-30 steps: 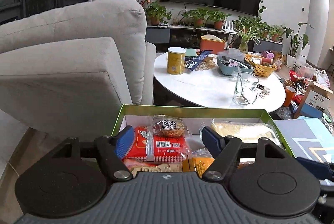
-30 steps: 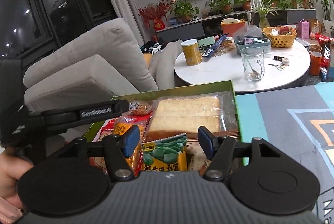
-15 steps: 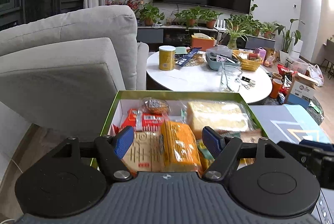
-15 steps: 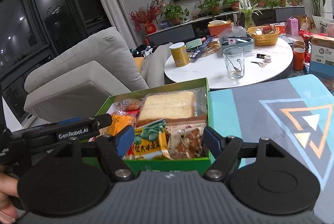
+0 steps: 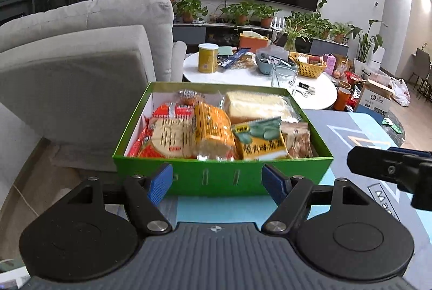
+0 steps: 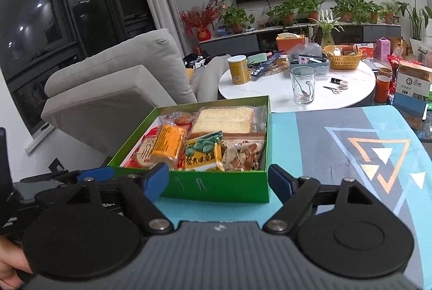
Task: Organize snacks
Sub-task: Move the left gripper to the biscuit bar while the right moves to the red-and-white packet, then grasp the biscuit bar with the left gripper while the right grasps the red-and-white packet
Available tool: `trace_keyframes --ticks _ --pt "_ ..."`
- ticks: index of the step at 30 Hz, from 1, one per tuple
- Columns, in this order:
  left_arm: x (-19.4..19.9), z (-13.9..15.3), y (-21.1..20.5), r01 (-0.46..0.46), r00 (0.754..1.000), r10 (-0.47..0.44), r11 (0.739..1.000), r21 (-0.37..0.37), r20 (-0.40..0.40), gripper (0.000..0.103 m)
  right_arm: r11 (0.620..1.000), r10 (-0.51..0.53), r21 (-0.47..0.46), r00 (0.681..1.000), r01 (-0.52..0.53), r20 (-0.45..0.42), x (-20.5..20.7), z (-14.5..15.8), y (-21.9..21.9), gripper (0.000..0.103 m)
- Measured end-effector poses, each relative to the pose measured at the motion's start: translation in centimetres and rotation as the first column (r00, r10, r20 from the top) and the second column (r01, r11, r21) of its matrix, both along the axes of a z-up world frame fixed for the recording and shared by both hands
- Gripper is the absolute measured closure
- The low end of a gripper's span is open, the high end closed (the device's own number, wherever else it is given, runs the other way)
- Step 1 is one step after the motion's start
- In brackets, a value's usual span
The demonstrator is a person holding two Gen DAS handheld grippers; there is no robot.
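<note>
- Left wrist view: green box [image 5: 224,176] seen mid-frame, packed with snacks, standing on a blue patterned mat [image 5: 359,133]; its near wall is just beyond the fingertips. Left gripper [image 5: 217,182] is spread wide, nothing held between the blue pads [image 5: 159,183]. Bare mat is left to the right of the box; a grey sofa [image 5: 81,68] crowds the box's left side.
- Snacks noted in box: red cracker pack [image 5: 164,138] at left, orange pack [image 5: 213,133] in the middle, green-bean packet [image 5: 260,138] right of it, cake slices [image 5: 256,103] at the far right corner.
- Compared with a second earlier: the box's near wall was hidden under the gripper then, and the whole box is now visible, further up the frame.
- Right wrist view: same box [image 6: 216,187] sits left of centre, near wall just past the pads. Right gripper [image 6: 218,183] is also wide open and empty. Wide free mat [image 6: 351,144] fills the right half of the frame.
- Earlier, this view had the fingertips over the snacks; now they are short of the box.
- Only this view shows a hand [image 6: 10,260] at lower left and the left gripper's body; only the left view shows the right gripper's black arm [image 5: 391,168] at its right edge.
- White round table [image 6: 351,90] with clutter lies behind the box in both.
</note>
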State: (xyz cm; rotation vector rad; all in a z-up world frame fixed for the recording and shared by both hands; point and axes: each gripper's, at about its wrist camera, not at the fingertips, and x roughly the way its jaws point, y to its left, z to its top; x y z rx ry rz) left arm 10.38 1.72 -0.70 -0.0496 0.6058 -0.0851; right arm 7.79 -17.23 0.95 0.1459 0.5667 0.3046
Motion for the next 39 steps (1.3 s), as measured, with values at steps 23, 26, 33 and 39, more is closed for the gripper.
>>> trace_keyframes --ticks 23,26,33,39 --pt "-9.3 -3.5 -1.7 0.335 0.942 -0.330 0.939 0.076 -0.070 0.033 0.998 -0.041 -0.055 0.995 0.036 -0.092 -4.7 -3.8 -2.7 0.042" --pt "-10.7 -4.1 -2.7 0.416 0.909 -0.409 0.902 0.117 -0.078 0.033 0.997 -0.052 -0.055 0.993 0.047 -0.102 -4.9 -4.1 -2.9 0.042" --pt "-11.5 -5.6 -5.2 0.535 0.843 -0.525 0.801 0.268 -0.114 0.033 0.998 -0.062 -0.041 0.986 0.056 -0.158 -5.4 -5.1 -3.2 0.042" --pt "-10.5 -6.9 -6.9 0.566 0.822 -0.544 0.756 0.327 -0.165 0.033 0.996 -0.085 -0.054 0.980 0.076 -0.178 -6.3 -5.7 -4.1 0.042"
